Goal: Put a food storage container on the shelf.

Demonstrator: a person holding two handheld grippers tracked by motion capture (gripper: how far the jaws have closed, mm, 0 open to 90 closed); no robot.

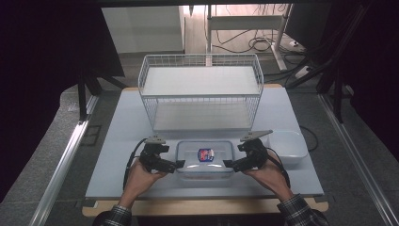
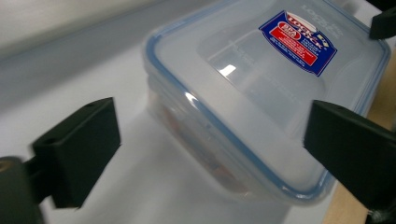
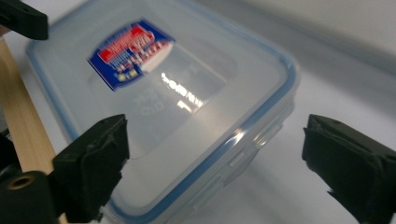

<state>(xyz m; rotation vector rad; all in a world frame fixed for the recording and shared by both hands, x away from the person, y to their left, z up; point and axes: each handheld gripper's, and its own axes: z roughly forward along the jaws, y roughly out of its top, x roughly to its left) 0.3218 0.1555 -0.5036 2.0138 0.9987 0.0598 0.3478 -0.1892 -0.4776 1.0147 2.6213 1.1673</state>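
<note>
High view: a clear plastic container (image 1: 205, 159) with a blue-rimmed lid and a blue-and-red label is seen lying flat near the front edge of the pale table (image 1: 117, 141), between the two grippers.
Left gripper: the left gripper (image 1: 175, 165) is held at the container's left short end; in the left gripper view its jaws are spread wide, one on either side of that end, with no contact to be seen.
Right gripper: the right gripper (image 1: 229, 164) is held at the right short end; in the right gripper view its jaws are likewise spread wide about a corner of the lid, and nothing is gripped.
Container, handling: a stiff, light, smooth-walled box is judged likely; the glossy lid (image 2: 261, 79) may be slippery. Whether anything is inside cannot be told with certainty, though a reddish tint is seen through the wall.
Point of hold: the short ends, under the lid's rim or at the latch flaps (image 3: 243, 156), are judged the best places to be taken, one per gripper.
Surroundings: a white wire basket (image 1: 201, 92) stands just behind the container, and a white dish (image 1: 289, 147) lies near the right gripper.
Obstructions: none is seen between jaws and container; the basket's front wall is to be cleared if the box is lifted rearward.
</note>
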